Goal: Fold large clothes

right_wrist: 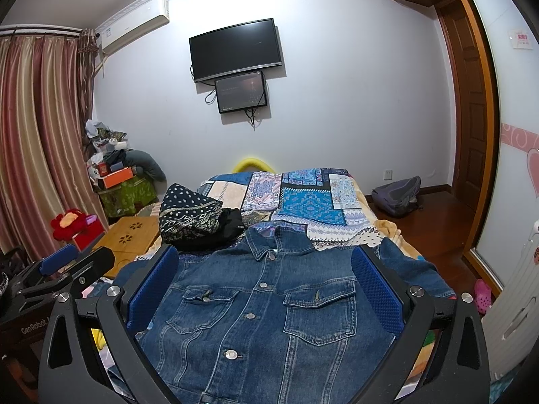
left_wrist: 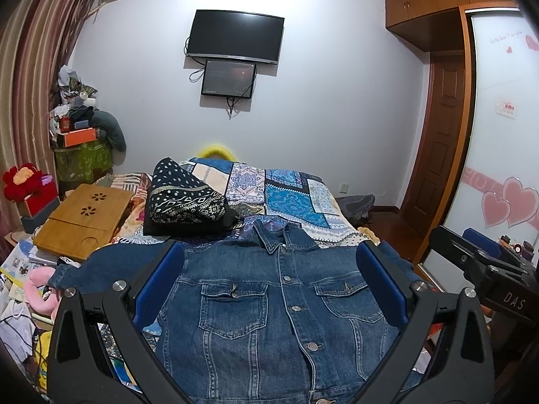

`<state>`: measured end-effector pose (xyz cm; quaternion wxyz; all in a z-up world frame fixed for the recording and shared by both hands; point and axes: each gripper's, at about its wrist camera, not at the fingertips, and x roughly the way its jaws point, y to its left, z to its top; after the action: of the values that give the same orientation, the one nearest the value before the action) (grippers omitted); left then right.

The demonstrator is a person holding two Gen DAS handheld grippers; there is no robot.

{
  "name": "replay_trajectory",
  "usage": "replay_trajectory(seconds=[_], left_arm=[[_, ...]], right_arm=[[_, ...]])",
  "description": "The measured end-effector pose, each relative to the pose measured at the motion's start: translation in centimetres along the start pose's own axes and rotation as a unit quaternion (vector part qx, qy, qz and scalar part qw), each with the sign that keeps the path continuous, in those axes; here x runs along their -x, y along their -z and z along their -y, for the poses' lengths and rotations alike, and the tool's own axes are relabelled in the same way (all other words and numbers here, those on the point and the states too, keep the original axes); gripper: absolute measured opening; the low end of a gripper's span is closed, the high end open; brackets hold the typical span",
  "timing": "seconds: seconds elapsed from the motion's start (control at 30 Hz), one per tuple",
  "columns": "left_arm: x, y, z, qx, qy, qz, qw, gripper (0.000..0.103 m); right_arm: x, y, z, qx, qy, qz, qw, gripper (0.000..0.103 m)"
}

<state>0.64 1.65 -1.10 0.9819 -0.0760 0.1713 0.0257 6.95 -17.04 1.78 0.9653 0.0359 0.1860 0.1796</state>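
A blue denim jacket (left_wrist: pixel 269 316) lies flat and face up on the bed, buttoned, collar away from me, sleeves spread to both sides. It also shows in the right wrist view (right_wrist: pixel 269 316). My left gripper (left_wrist: pixel 269 262) is open and empty above the jacket's chest. My right gripper (right_wrist: pixel 266 262) is open and empty above the same area, slightly to the right. Each gripper also shows at the edge of the other's view: the right gripper (left_wrist: pixel 485 269) and the left gripper (right_wrist: pixel 67 269).
A patchwork quilt (left_wrist: pixel 289 188) covers the bed. A black patterned folded cloth pile (left_wrist: pixel 185 198) lies beyond the jacket's left shoulder. A wooden lap tray (left_wrist: pixel 84 219) sits at the left. A grey backpack (right_wrist: pixel 397 195) lies on the floor at the right.
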Motion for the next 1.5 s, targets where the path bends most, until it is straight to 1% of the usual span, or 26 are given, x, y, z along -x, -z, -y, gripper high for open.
replay_trajectory(seconds=[0.47, 0.63, 0.73, 0.87, 0.97, 1.07, 1.13, 1.27, 1.33, 1.4, 1.5], left_arm=[[-0.5, 0.0, 0.0, 0.006, 0.005, -0.005, 1.0000, 0.103], [-1.2, 0.1, -0.1, 0.009, 0.011, -0.011, 0.9998, 0.103], [-1.8, 0.0, -0.6, 0.012, 0.008, -0.012, 0.9998, 0.103], [-3.0, -0.6, -2.3, 0.021, -0.005, -0.014, 0.9997, 0.103], [-4.1, -1.1, -4.7, 0.029, -0.036, -0.013, 0.9988, 0.103], [-5.4, -1.3, -7.4, 0.048, -0.055, -0.022, 0.9971, 0.103], [-6.4, -1.2, -10.1, 0.074, -0.084, -0.024, 0.9934, 0.103], [-8.3, -0.5, -15.5, 0.112, -0.150, -0.033, 0.9817, 0.103], [-9.3, 0.2, -18.3, 0.127, -0.199, -0.043, 0.9708, 0.103], [-10.4, 1.2, -21.5, 0.147, -0.232, -0.061, 0.9595, 0.103], [-12.3, 3.0, -25.8, 0.183, -0.243, -0.101, 0.9471, 0.103]], right_arm=[[-0.2, 0.2, 0.1, 0.000, 0.001, -0.005, 1.000, 0.102], [-0.7, 0.2, -0.1, 0.003, 0.005, -0.011, 1.000, 0.102], [-1.3, 0.1, 0.1, 0.002, 0.008, -0.018, 1.000, 0.102], [-2.4, 0.1, 0.4, 0.000, 0.014, -0.028, 0.999, 0.102], [-3.4, 0.0, 0.7, -0.002, 0.020, -0.037, 0.999, 0.102], [-4.5, -0.1, 1.0, -0.003, 0.027, -0.045, 0.999, 0.102], [-5.4, -0.1, 1.3, -0.002, 0.033, -0.051, 0.998, 0.102], [-7.3, -0.3, 2.0, -0.001, 0.042, -0.065, 0.997, 0.102], [-8.3, -0.3, 2.2, -0.001, 0.047, -0.071, 0.996, 0.102], [-9.5, -0.3, 2.6, 0.000, 0.049, -0.080, 0.996, 0.102], [-11.6, -0.4, 3.2, 0.002, 0.053, -0.097, 0.994, 0.102]])
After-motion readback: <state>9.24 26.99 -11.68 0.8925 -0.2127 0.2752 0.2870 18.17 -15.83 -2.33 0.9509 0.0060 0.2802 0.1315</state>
